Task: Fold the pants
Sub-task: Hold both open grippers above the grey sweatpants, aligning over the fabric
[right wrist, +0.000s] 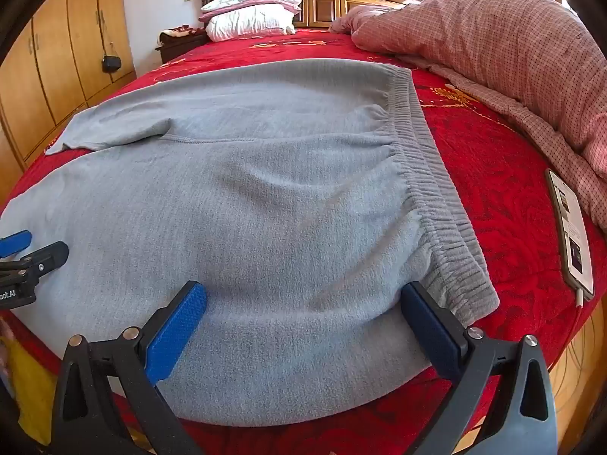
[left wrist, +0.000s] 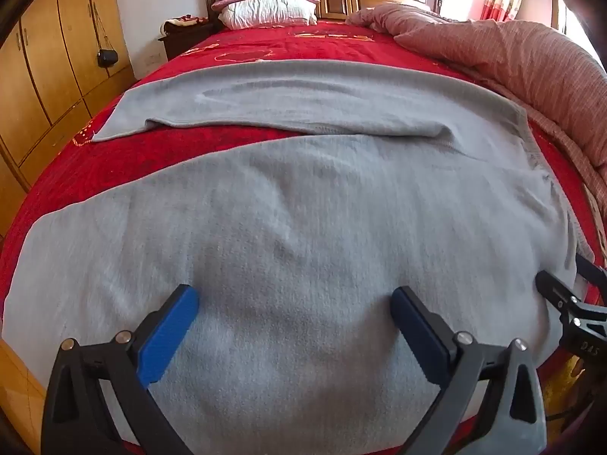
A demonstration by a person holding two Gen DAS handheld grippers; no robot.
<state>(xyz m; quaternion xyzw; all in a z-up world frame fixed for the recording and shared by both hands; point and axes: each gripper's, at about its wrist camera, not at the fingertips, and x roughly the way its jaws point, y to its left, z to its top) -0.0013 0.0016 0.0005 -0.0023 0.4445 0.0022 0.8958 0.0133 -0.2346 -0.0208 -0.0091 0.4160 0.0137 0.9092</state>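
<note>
Grey fleece pants point(left wrist: 303, 197) lie flat across a red bedspread point(left wrist: 235, 49), legs running left, elastic waistband point(right wrist: 428, 174) at the right. My left gripper point(left wrist: 296, 299) hovers open over the near leg, blue pads wide apart with only flat cloth under them. My right gripper point(right wrist: 303, 295) stands open over the seat of the pants point(right wrist: 246, 189), its right finger beside the near waistband corner. Each gripper shows at the edge of the other's view: the right gripper point(left wrist: 569, 303) and the left gripper point(right wrist: 22, 261). Nothing is gripped.
A pink checked quilt point(right wrist: 512, 57) is heaped along the right side of the bed. A phone point(right wrist: 573, 235) lies on the red bedspread point(right wrist: 493, 151) near it. Pillows point(left wrist: 265, 3) sit against the headboard. Wooden wardrobes point(left wrist: 49, 68) line the left wall.
</note>
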